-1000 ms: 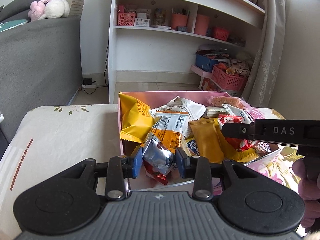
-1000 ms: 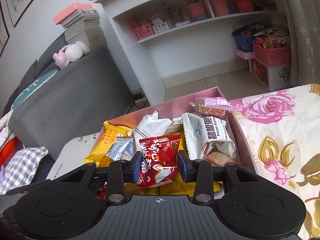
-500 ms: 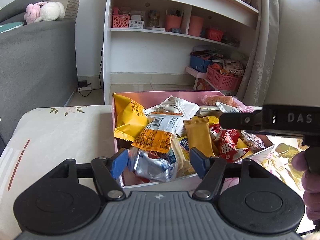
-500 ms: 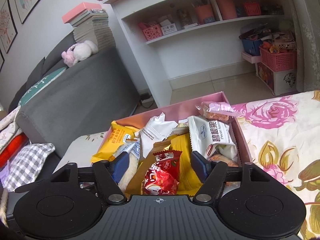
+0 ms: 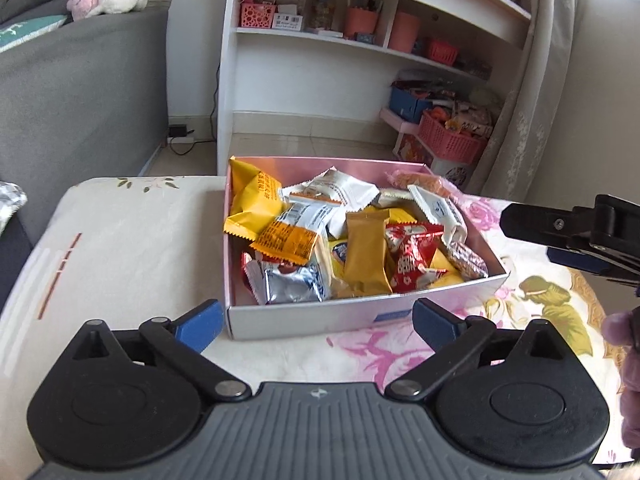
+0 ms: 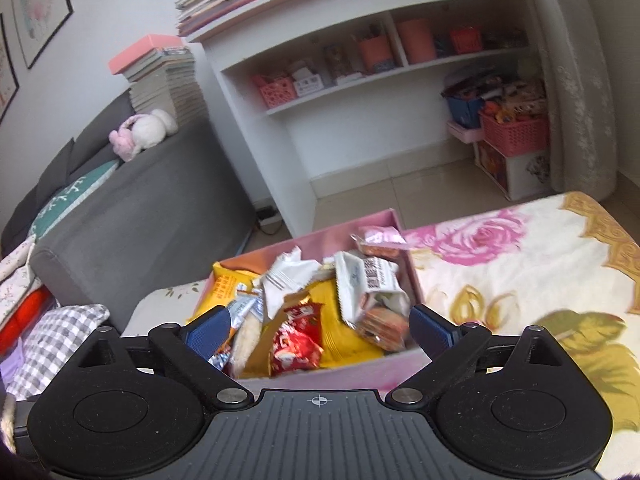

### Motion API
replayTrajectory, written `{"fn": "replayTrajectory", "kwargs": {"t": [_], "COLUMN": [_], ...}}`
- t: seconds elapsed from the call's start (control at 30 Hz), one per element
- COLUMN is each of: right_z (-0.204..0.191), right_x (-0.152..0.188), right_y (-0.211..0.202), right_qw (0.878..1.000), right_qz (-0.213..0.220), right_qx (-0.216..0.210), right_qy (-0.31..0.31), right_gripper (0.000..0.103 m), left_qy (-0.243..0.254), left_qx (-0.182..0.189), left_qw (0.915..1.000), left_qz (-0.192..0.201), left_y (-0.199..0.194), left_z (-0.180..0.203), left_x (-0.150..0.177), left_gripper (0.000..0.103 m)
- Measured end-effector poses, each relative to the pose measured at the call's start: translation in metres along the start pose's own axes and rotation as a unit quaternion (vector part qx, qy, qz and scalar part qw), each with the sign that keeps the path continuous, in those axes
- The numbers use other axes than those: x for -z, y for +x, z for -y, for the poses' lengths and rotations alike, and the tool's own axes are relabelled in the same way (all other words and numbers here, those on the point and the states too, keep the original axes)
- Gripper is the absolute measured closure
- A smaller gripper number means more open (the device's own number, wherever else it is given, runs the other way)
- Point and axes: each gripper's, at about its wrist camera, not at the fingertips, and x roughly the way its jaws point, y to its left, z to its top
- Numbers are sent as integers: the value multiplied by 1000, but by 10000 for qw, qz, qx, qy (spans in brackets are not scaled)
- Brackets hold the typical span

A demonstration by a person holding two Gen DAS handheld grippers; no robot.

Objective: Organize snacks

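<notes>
Pink box [image 5: 304,322] — snack packets [image 5: 366,254], claws wide.

We are seeing a pink box [image 5: 472,286] with a white outer wall, sitting on a cream cloth [image 5: 132,240] that is showing pink roses and olive-gold leaves toward its right edge. Inside, packets are showing yellow [image 5: 252,204], white [image 5: 340,190], mustard [image 5: 366,252], red with white print [image 5: 414,258], and silver with blue [image 5: 288,286]. We are seeing blue pads [image 5: 200,320] on black fingers. Behind, a grey sofa [image 6: 160,208] is carrying a teal cushion [image 6: 68,204] patterned in white, a pink-and-white plush [image 6: 142,130], and a grey-checked cloth [image 6: 52,336].
</notes>
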Motion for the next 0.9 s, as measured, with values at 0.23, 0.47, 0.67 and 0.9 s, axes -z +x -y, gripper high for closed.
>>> {"fn": "replayTrajectory", "kwargs": {"t": [0.23, 0.47, 0.67, 0.9], "right_z": [-8, -8, -25, -37], "right_x": [10, 31, 43, 49], "right_y": [-34, -45, -50, -50], "right_qw": [9984, 9936, 9915, 9888], "right_qz": [-241, -871, -1016, -1000], "right_qx": [498, 627, 744, 838], "right_qy": [117, 341, -320, -726], "right_gripper": [2, 1, 1, 1], "left_qy": [-55, -52, 157, -173], "left_qx": [-494, -776, -1073, -1328], "left_qw": [9978, 9940, 9929, 9899], "left_qz": [-434, -775, -486, -459], "left_y": [-28, -50, -65, -67], "left_z": [8, 8, 8, -2], "left_x": [12, 35, 31, 25], "left_gripper": [0, 0, 0, 0]}}
